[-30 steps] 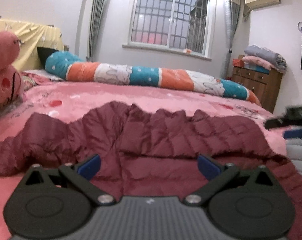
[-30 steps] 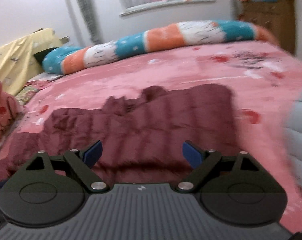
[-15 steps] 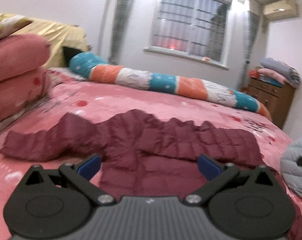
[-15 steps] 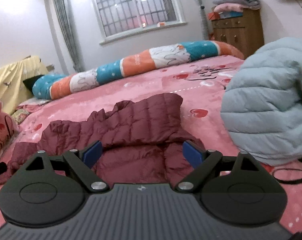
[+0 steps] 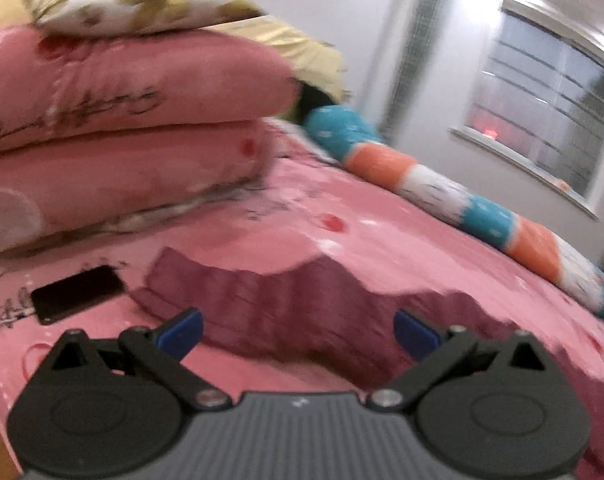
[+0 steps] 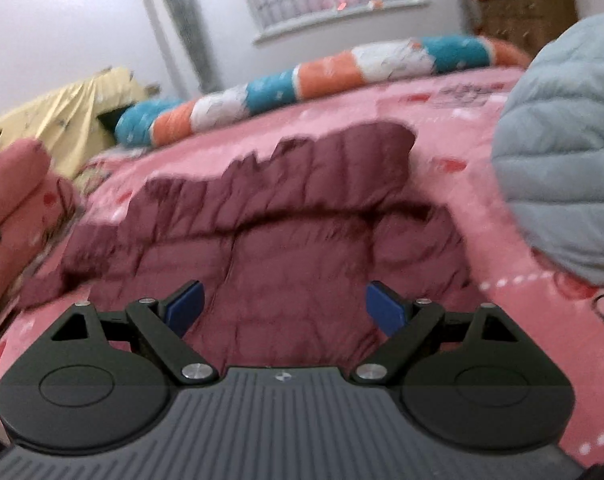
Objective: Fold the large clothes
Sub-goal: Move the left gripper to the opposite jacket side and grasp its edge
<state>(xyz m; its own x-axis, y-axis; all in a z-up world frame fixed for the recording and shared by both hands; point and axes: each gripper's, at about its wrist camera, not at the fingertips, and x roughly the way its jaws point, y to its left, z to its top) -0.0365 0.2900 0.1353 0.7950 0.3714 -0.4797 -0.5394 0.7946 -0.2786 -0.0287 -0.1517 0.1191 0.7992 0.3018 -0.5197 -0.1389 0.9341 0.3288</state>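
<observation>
Jacket (image 6: 302, 216), maroon and quilted, lies spread on the pink bedspread (image 5: 382, 240), partly doubled over itself: a fold line runs across its body in the right wrist view, with the far half lying over the near half. One sleeve (image 5: 221, 292) reaches out from the jacket toward a dark phone (image 5: 77, 292), which lies just beside the cuff. A pale blue puffy garment (image 6: 562, 168) sits bunched on the jacket's other side, near but apart from it.

The left gripper (image 5: 297, 328) hangs over the sleeve with its jaws wide and nothing between them. The right gripper (image 6: 283, 306) hangs over the jacket's near body, jaws equally wide and empty.

The step in hand looks like taking up the sleeve to bring it in across the jacket. To do it well, the left gripper should bite the sleeve close to the cuff, through the full thickness of padding, since slick quilted fabric likely slips from a shallow pinch. The right gripper could pin the jacket's body so the existing fold does not drag open. Lift the cuff clear of the phone rather than sweeping it along.
</observation>
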